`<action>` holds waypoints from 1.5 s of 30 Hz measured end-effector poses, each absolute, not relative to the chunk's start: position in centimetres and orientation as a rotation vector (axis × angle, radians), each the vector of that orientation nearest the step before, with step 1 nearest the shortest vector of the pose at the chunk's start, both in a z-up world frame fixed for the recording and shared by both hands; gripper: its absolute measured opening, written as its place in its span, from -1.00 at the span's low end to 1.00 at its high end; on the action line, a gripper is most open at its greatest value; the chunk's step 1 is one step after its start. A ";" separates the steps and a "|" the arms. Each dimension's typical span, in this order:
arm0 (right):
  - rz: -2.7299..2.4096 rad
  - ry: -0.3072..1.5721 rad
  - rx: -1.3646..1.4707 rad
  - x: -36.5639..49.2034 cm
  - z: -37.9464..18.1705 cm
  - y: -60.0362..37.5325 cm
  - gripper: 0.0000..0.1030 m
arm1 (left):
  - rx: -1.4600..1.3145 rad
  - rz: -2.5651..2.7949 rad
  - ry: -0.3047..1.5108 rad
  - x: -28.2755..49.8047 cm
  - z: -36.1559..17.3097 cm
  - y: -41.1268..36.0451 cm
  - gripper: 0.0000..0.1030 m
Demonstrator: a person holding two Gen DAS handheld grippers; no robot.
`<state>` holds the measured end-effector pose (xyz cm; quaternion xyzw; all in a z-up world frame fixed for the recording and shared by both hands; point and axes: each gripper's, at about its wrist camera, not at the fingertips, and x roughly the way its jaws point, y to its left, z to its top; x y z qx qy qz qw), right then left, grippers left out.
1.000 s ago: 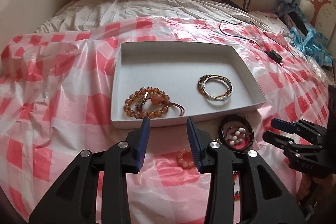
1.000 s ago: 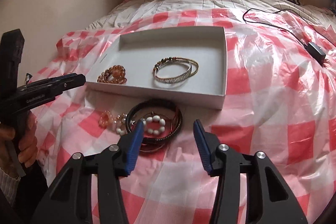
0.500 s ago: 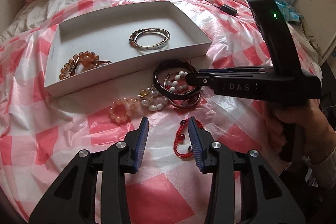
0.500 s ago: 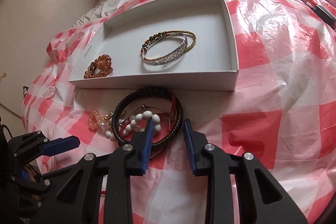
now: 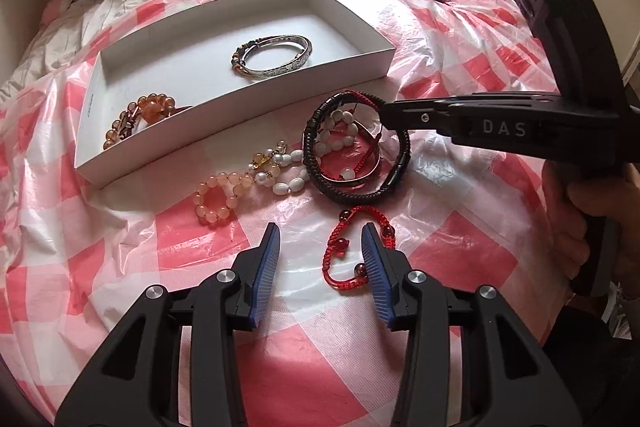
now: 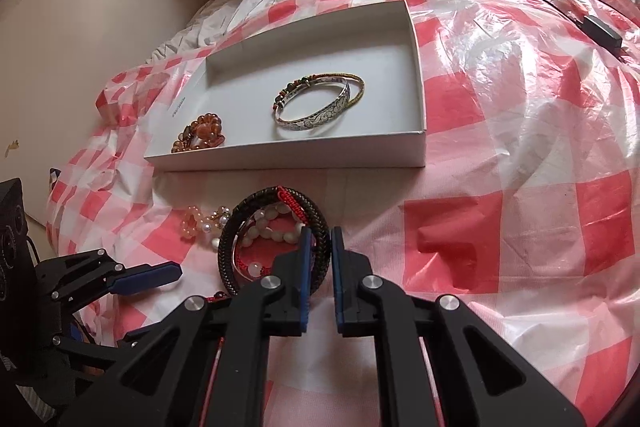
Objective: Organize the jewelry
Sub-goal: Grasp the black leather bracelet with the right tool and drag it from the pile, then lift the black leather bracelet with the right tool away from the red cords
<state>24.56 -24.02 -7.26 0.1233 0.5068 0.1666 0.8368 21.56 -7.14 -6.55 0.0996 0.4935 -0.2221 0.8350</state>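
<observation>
Black braided bracelet (image 6: 316,223) in downtilted right claw (image 6: 319,247)

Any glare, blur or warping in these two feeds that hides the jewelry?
Left wrist view: sharp, daylit; fisheye bows the white box, corners vignetted black, and sheen on the plastic sheet stays clear of the red cord bracelet. Right wrist view: broader glare on the sheet right of the box; the black braided bracelet reads clearly, partly hidden by the right hand-held gripper.

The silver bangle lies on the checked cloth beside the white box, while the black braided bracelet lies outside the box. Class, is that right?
Not quite. The silver bangle lies inside the white box, as the right wrist view shows. The black braided bracelet does lie outside it.
</observation>
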 end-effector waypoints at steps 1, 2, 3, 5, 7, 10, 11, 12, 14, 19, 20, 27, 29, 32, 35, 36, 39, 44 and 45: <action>0.352 1.071 0.264 24.4 -7.2 -24.1 -0.80 | 0.218 -0.468 1.042 21.6 -6.6 -7.1 -0.20; 0.350 1.069 0.266 24.2 -7.2 -24.2 -0.80 | 0.224 -0.466 1.040 21.5 -6.6 -7.2 -0.19; 0.350 1.068 0.269 24.1 -7.1 -24.3 -0.80 | 0.229 -0.465 1.037 21.5 -6.5 -7.2 -0.18; 0.349 1.069 0.273 23.7 -7.1 -24.5 -0.80 | 0.240 -0.462 1.031 21.4 -6.5 -7.3 -0.17; 0.346 1.068 0.278 23.4 -7.1 -24.7 -0.80 | 0.251 -0.460 1.025 21.4 -6.5 -7.4 -0.15; 0.337 1.068 0.283 22.9 -7.1 -25.1 -0.80 | 0.270 -0.458 1.017 21.2 -6.5 -7.6 -0.14; 0.333 1.068 0.285 22.8 -7.1 -25.3 -0.80 | 0.275 -0.458 1.015 21.2 -6.5 -7.6 -0.13; 0.329 1.068 0.288 22.6 -7.1 -25.5 -0.80 | 0.280 -0.458 1.013 21.1 -6.5 -7.7 -0.12; 0.321 1.066 0.292 22.3 -7.1 -26.0 -0.80 | 0.289 -0.456 1.009 21.1 -6.6 -7.8 -0.11; 0.309 1.066 0.301 21.5 -7.0 -26.9 -0.80 | 0.307 -0.452 1.000 20.9 -6.6 -7.9 -0.08; 0.308 1.066 0.303 21.2 -7.0 -27.1 -0.80 | 0.311 -0.451 0.999 20.9 -6.6 -8.0 -0.08; 0.311 1.063 0.309 20.1 -6.5 -27.7 -0.80 | 0.339 -0.449 0.988 20.7 -6.7 -8.4 -0.04; 0.313 1.064 0.309 20.0 -6.5 -27.7 -0.80 | 0.344 -0.449 0.985 20.6 -6.7 -8.4 -0.03; 0.321 1.067 0.323 19.4 -6.4 -28.1 -0.80 | 0.353 -0.450 0.983 20.6 -6.8 -8.5 -0.01; 0.318 1.069 0.326 19.0 -6.3 -28.6 -0.80 | 0.355 -0.451 0.984 20.6 -6.9 -8.5 0.00; 0.308 1.070 0.314 18.9 -6.3 -28.7 -0.79 | 0.354 -0.450 0.985 20.6 -6.9 -8.5 0.00; 0.275 1.082 0.251 18.7 -6.5 -28.6 -0.78 | 0.356 -0.450 0.989 20.7 -7.0 -8.5 0.02; 0.270 1.043 0.242 18.2 -6.2 -28.6 -0.07 | 0.361 -0.453 0.995 20.7 -7.2 -8.6 0.02; 0.280 1.025 0.234 18.1 -6.0 -28.4 0.04 | 0.361 -0.453 0.996 20.7 -7.3 -8.6 0.02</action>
